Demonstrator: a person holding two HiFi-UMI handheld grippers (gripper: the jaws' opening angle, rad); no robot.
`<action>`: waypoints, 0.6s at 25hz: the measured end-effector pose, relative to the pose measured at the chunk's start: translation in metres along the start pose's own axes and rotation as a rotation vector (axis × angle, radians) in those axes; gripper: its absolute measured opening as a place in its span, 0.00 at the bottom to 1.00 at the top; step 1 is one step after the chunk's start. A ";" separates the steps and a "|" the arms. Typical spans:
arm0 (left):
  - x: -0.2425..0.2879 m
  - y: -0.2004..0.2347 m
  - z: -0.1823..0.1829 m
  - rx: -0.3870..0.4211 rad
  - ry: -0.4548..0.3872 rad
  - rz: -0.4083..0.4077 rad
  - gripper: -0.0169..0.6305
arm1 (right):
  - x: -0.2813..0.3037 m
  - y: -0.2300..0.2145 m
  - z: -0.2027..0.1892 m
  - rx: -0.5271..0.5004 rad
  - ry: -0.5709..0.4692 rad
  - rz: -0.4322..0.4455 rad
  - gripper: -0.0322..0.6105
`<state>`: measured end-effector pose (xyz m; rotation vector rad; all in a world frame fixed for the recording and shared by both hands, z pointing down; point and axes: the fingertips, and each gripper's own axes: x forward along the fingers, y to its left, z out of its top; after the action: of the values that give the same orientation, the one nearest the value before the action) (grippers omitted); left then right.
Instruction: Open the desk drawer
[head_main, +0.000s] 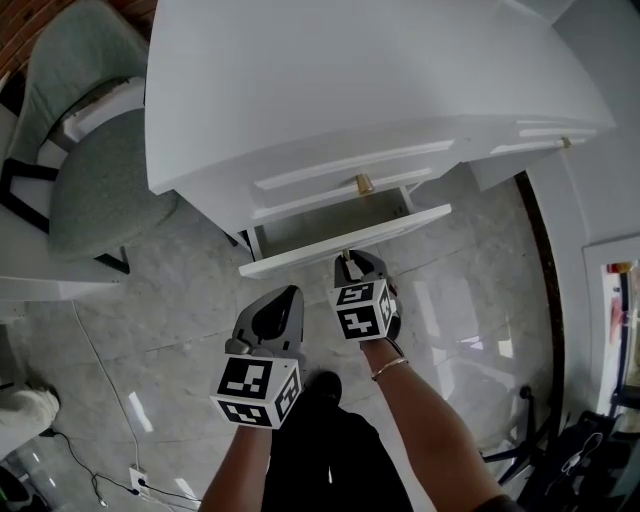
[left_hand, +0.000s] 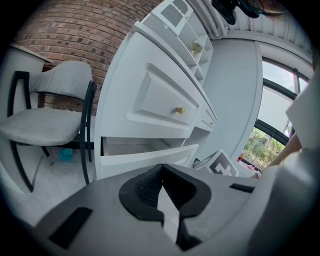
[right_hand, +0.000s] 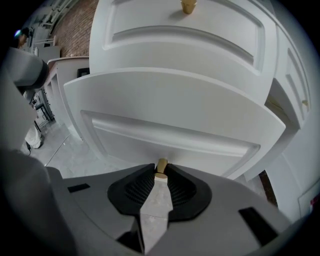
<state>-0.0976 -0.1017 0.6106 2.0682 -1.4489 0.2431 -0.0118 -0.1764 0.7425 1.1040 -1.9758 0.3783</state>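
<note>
The white desk (head_main: 350, 70) has two stacked drawers. The lower drawer (head_main: 345, 240) stands pulled out, its inside showing in the head view. My right gripper (head_main: 348, 262) is shut on that drawer's small brass knob (right_hand: 161, 164), which sits pinched between the black pads at the tips (right_hand: 161, 172). The upper drawer stays closed, with its own brass knob (head_main: 364, 184). My left gripper (head_main: 285, 295) hangs to the left of and below the open drawer, shut with nothing in it; its view shows the open drawer (left_hand: 150, 152) from the side.
A grey padded chair (head_main: 95, 170) with black legs stands left of the desk. A brick wall (left_hand: 75, 35) rises behind it. White cabinets (head_main: 560, 140) flank the desk's right side. A cable and wall socket (head_main: 135, 480) lie on the marble floor.
</note>
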 end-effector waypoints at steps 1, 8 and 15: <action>-0.001 -0.001 0.000 0.000 0.001 -0.002 0.04 | -0.002 0.001 -0.003 0.002 0.003 -0.001 0.17; -0.011 -0.011 -0.004 -0.002 0.017 0.005 0.04 | -0.018 0.005 -0.022 0.001 0.020 -0.003 0.17; -0.022 -0.024 -0.008 0.000 0.038 -0.001 0.04 | -0.031 0.008 -0.040 0.025 0.051 0.010 0.17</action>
<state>-0.0830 -0.0744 0.5982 2.0529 -1.4247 0.2806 0.0106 -0.1302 0.7441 1.0905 -1.9368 0.4338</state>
